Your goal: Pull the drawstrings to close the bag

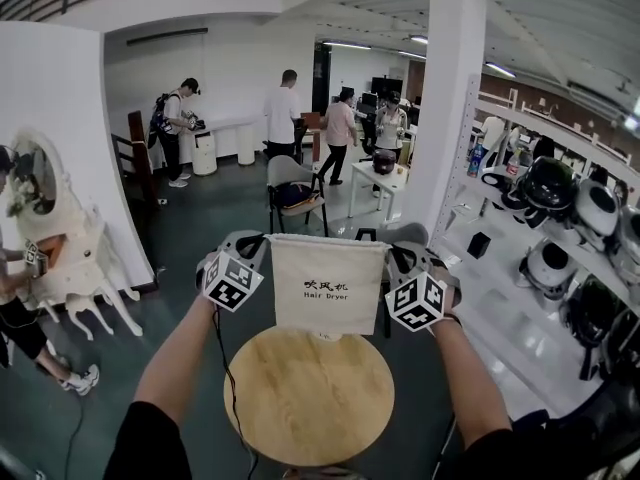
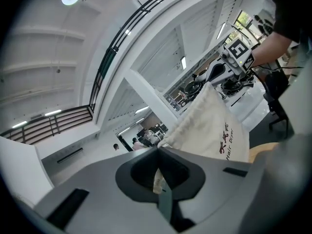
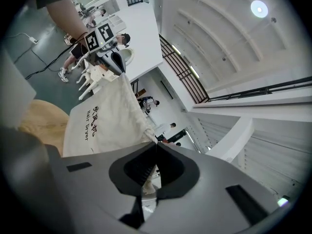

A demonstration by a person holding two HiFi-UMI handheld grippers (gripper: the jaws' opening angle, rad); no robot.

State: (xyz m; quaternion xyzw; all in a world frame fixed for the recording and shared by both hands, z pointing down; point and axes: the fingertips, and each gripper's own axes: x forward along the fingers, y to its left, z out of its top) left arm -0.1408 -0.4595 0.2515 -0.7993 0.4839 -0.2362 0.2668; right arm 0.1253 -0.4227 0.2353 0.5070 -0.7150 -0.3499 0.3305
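A cream drawstring bag (image 1: 327,283) with "Hair Dryer" printed on it hangs in the air above a round wooden table (image 1: 310,413), stretched flat between my two grippers. My left gripper (image 1: 262,244) is shut on the drawstring at the bag's top left corner. My right gripper (image 1: 392,250) is shut on the drawstring at the top right corner. In the left gripper view the bag (image 2: 209,126) runs from my left gripper (image 2: 157,147) to the right gripper (image 2: 222,71), its top hem ruffled. In the right gripper view the bag (image 3: 105,121) spans from my right gripper (image 3: 156,143) to the left gripper (image 3: 115,60).
White shelves (image 1: 500,298) with helmets line the right side. A chair (image 1: 293,193) stands behind the table, and a white ornate dresser (image 1: 60,248) stands at the left. Several people stand far back. A black cable (image 1: 232,398) hangs by my left arm.
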